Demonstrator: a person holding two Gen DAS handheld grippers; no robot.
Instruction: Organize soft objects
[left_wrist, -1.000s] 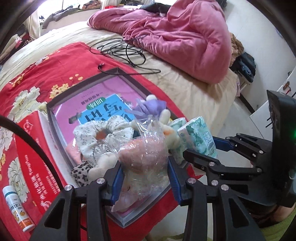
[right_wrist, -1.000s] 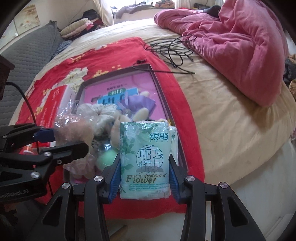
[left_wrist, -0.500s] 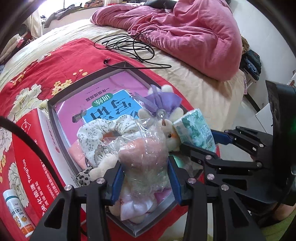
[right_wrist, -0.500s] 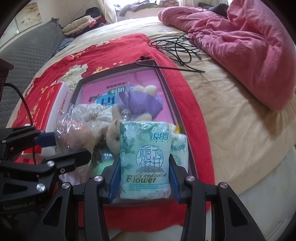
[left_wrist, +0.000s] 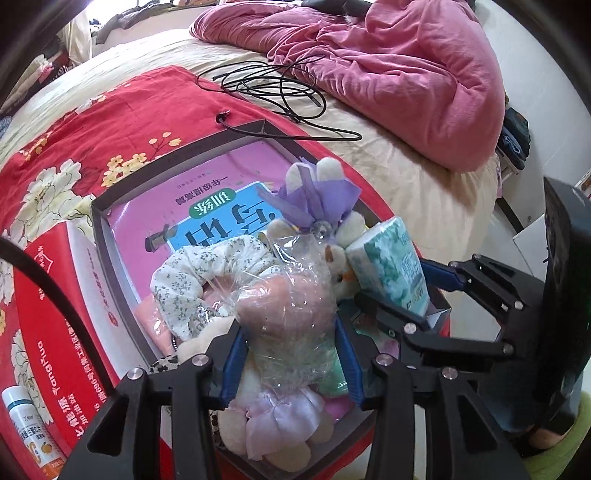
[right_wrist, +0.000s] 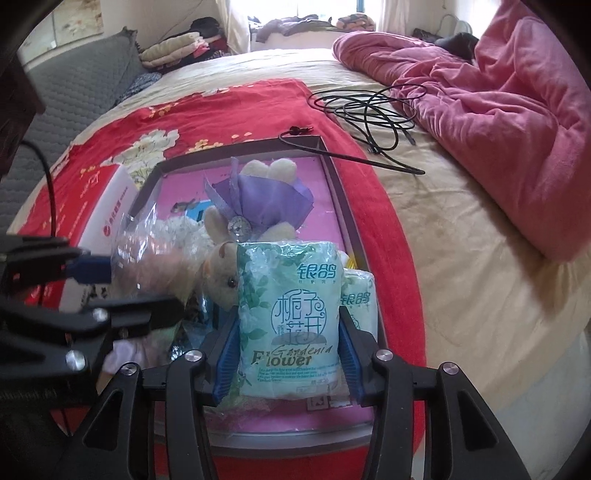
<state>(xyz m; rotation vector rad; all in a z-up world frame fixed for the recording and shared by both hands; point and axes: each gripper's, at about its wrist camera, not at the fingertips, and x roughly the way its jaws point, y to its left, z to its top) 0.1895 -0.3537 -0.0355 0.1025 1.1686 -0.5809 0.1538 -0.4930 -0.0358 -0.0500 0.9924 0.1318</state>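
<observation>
Left wrist view: The left gripper (left_wrist: 290, 354) was partly closed, its blue pads (left_wrist: 232, 354) pressing both sides of a pink plush toy in a clear plastic bag (left_wrist: 291, 314). The toy hung over the near end of the grey tray (left_wrist: 107, 266), above a pale plush (left_wrist: 273, 439) with a lilac bow. Inside the tray lay a pink book (left_wrist: 207, 206), a floral scrunchie (left_wrist: 207, 269) and a plush rabbit with a purple bow (left_wrist: 317, 203). The right gripper (left_wrist: 424, 291) entered at the tray's right side with a green tissue pack (left_wrist: 391, 269) between its jaws. A red carton (left_wrist: 48, 314) lay just left of the tray, and a small bottle (left_wrist: 26, 424) beyond the carton. A black cable (left_wrist: 280, 88) lay coiled past the tray's far end.

Right wrist view: The right gripper (right_wrist: 288, 354) had just been opening; the tissue pack (right_wrist: 288, 317) stood upright between the pads (right_wrist: 225, 354), which still bracketed its sides closely. Contact could not be confirmed. The pack was over the tray's (right_wrist: 343, 206) near end, a second tissue pack (right_wrist: 358, 299) just behind it. The rabbit (right_wrist: 258, 206) lay farther into the tray. The left gripper (right_wrist: 122, 284) held the bagged toy (right_wrist: 155, 266) at the tray's left side.
</observation>
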